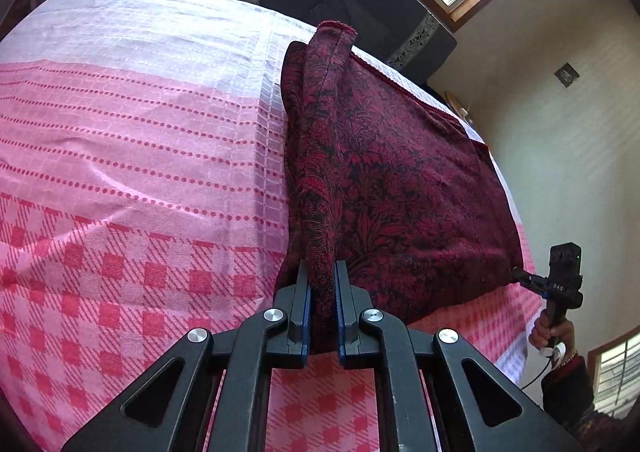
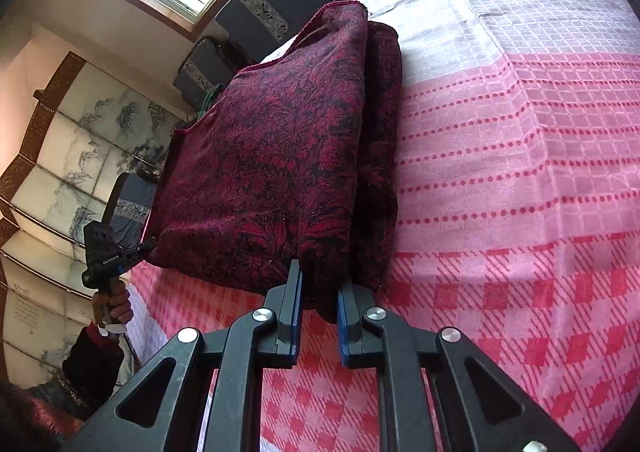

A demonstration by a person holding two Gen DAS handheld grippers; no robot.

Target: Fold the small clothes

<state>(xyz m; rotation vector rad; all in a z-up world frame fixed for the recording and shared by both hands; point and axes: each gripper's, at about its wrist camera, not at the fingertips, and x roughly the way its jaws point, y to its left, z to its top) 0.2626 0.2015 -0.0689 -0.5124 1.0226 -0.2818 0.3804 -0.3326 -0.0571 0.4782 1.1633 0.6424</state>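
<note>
The dark red patterned garment (image 1: 400, 172) hangs stretched above the pink checked bedspread (image 1: 120, 172), lifted by two corners. The left gripper (image 1: 322, 292) is clamped on one bunched corner; the right gripper (image 2: 318, 292) pinches the opposite corner, fabric sagging between them.

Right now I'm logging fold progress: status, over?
Left tongs shut on dark red floral knit garment. Right tongs shut on it too. Garment lifted over pink checked cloth. Nothing in the way.
</note>
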